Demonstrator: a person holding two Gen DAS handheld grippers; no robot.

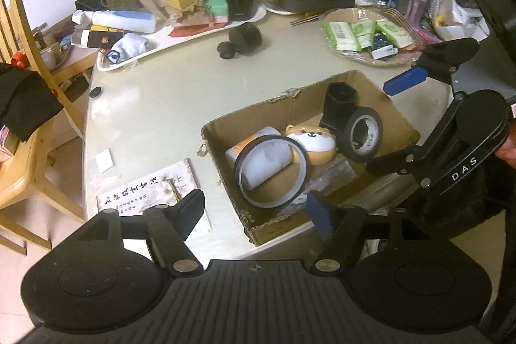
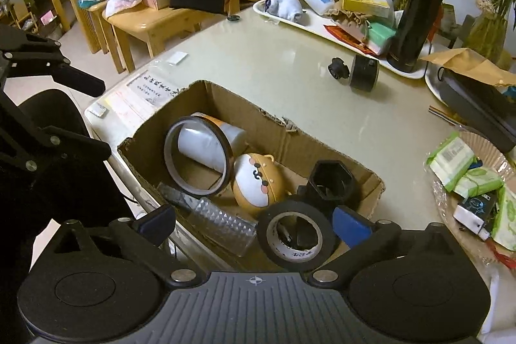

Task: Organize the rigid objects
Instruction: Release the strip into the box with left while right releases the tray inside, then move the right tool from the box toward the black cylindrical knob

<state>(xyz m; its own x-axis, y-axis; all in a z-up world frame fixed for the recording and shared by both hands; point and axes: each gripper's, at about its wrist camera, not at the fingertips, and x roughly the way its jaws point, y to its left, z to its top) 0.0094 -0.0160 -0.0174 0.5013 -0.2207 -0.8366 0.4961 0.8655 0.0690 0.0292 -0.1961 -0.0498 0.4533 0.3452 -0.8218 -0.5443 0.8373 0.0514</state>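
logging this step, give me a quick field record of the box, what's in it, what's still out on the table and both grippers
box: open cardboard box on the table
inside: thin tape ring, black tape roll, bear-face case, hexagonal black holder, white tube
still out: black cylinder, small black cap
left gripper: open, empty
right gripper: open, empty, above the black tape roll

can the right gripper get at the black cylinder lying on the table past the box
Probably yes. The right gripper is open and empty above the cardboard box, and the black cylinder lies on bare table beyond it, with only a small black cap beside it.
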